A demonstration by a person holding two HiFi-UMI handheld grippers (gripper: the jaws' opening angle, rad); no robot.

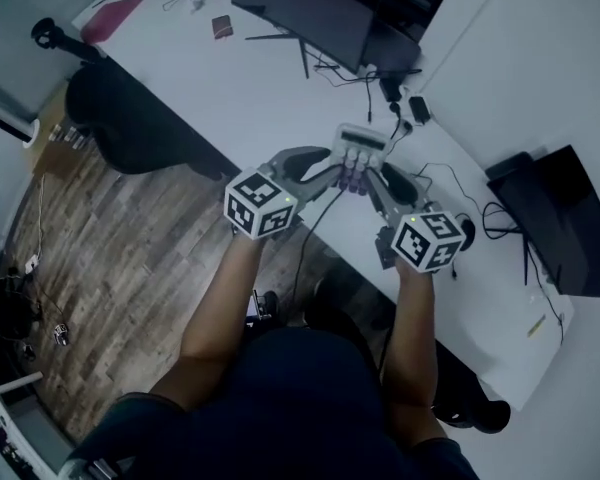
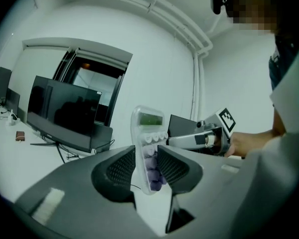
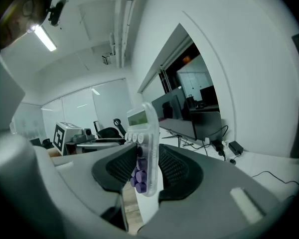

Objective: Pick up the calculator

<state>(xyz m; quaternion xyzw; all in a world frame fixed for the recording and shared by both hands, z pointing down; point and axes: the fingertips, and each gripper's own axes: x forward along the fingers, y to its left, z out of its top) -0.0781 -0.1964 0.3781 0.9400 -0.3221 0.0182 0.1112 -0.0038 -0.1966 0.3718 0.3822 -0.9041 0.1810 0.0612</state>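
Note:
The calculator [image 1: 359, 155] is a clear white slab with purple and white round keys and a green display. It is held up above the white desk [image 1: 230, 83], between both grippers. My left gripper [image 1: 332, 173] is shut on its left side and my right gripper [image 1: 378, 180] is shut on its right side. In the left gripper view the calculator [image 2: 148, 151] stands upright between the ribbed pads [image 2: 172, 167], its display above them. The right gripper view shows the calculator [image 3: 145, 151] edge-on, clamped between the pads [image 3: 173, 168].
A dark monitor [image 1: 300, 13] stands at the back of the desk, with cables and a power adapter [image 1: 417, 108] to its right. A black office chair [image 1: 130, 118] sits left over the wooden floor [image 1: 130, 268]. A black box [image 1: 560, 218] lies at the right.

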